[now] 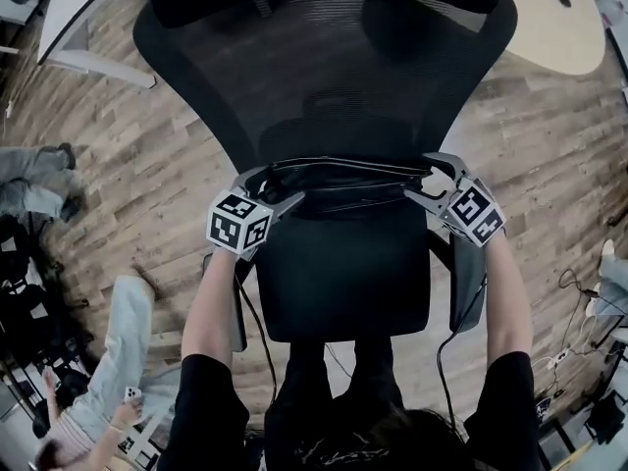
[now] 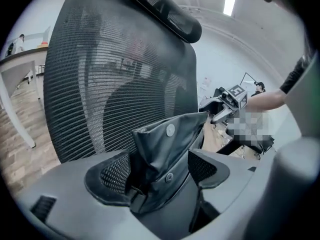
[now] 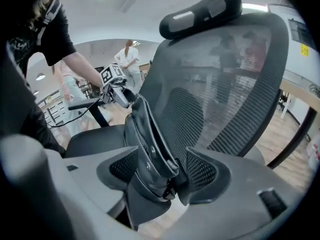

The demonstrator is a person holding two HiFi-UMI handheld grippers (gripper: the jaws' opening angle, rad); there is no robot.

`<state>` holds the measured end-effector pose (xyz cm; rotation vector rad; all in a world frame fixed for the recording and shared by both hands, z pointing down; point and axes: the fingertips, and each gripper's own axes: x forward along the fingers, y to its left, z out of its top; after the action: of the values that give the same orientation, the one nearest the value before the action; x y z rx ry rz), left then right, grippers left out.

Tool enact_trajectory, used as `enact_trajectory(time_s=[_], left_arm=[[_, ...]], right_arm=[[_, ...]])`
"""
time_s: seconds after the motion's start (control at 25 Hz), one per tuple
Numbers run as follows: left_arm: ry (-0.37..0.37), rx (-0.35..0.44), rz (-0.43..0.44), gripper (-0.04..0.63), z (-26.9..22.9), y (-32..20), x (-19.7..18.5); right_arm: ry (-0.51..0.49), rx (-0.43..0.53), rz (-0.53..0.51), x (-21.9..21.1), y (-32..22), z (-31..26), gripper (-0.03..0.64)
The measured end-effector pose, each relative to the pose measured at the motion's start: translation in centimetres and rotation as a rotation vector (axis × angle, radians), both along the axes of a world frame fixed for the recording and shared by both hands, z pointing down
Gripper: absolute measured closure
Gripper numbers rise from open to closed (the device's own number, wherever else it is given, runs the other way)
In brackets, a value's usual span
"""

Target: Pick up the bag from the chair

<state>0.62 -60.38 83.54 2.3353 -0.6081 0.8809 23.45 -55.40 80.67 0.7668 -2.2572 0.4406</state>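
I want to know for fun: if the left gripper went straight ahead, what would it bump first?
The black bag: the left gripper is shut on its end. Past it, probably the right gripper holding the far end, though depth is unclear.

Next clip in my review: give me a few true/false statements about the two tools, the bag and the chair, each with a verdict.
1. The left tool is shut on the bag. True.
2. The right tool is open and empty. False: it is shut on the bag's other end.
3. The bag lies on the floor. False: it is held between the two tools, over the seat of the chair and in front of its back.
4. The chair has a dark mesh back. True.
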Motion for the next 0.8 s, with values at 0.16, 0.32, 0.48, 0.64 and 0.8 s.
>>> enact_trajectory(time_s=[0.16, 0.32, 0.48, 0.64, 0.8], left_arm=[[0.040, -0.067, 0.075, 0.225, 1.1, 0.2, 1.3], [0.004, -0.105, 0.181, 0.225, 2.4, 1.3, 2.7], [-0.013, -0.138, 0.162, 0.225, 3.8, 2.2, 3.9], [-0.018, -0.125, 0.045, 0.369, 4.3, 0.8, 3.5], [0.025, -0.181, -0.030, 0.466, 4.3, 1.1, 2.8]], right_arm=[[0.040, -0.071, -0.074, 0.0, 0.8, 2.2, 0.322], [-0.008, -0.124, -0.062, -0.3, 0.3, 3.3, 0.322], [0.023, -0.135, -0.106, -1.8, 1.1, 4.9, 0.322], [-0.036, -0.090, 0.011, -1.7, -0.2, 4.7, 0.437], [-0.046, -0.078, 0.045, -2.1, 0.5, 4.4, 0.499]])
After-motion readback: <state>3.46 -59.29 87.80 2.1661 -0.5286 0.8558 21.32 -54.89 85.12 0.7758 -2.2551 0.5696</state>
